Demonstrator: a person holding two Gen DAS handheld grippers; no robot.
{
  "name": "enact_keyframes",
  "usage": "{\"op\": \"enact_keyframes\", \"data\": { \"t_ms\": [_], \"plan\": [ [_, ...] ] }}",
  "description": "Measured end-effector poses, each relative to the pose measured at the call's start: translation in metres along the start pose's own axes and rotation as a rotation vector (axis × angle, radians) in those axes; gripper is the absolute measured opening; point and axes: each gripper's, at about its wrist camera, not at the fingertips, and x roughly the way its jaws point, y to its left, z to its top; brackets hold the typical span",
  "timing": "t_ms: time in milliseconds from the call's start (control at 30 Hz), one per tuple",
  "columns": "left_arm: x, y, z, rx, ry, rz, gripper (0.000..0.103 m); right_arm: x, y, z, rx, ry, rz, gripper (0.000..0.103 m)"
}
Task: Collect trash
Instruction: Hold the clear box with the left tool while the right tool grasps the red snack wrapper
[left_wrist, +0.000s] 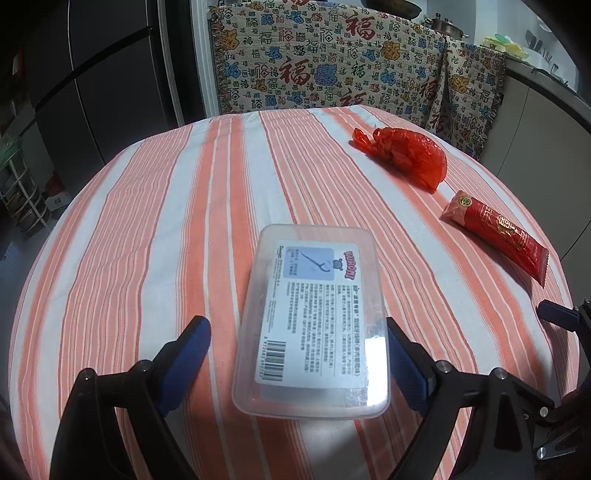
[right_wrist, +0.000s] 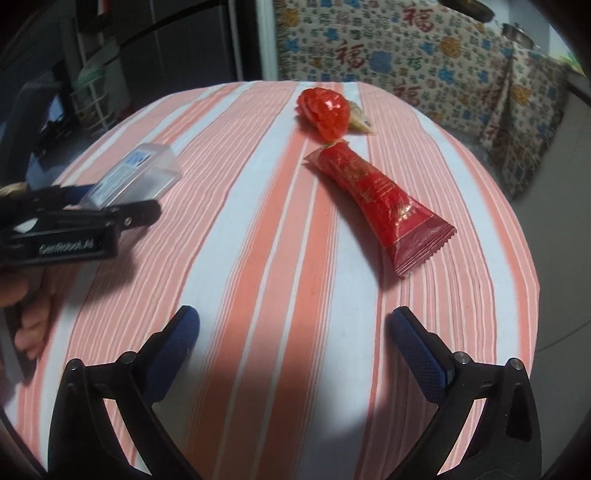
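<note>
L gripper (left_wrist: 297, 354) is spread wide round a clear plastic box (left_wrist: 312, 321); grip can't be told. R gripper (right_wrist: 291, 332) is held fully open, empty, w/ red wrapper (right_wrist: 380, 206) ahead and red bag (right_wrist: 325, 110) beyond it.

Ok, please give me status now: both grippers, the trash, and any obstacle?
Left gripper around clear plastic box, grip unconfirmed. Right gripper open, empty. Red wrapper ahead, red bag beyond. Nothing blocking.
</note>
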Motion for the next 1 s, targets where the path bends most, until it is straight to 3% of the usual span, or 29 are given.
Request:
{"op": "enact_keyframes", "data": {
  "t_ms": [1000],
  "plan": [
    [0.0014,0.0026,0.0001,0.008,-0.004,-0.008,0.094,-0.0039,0.0071,-0.0033,0.016,-0.017,-0.021,0.102]
  ]
}}
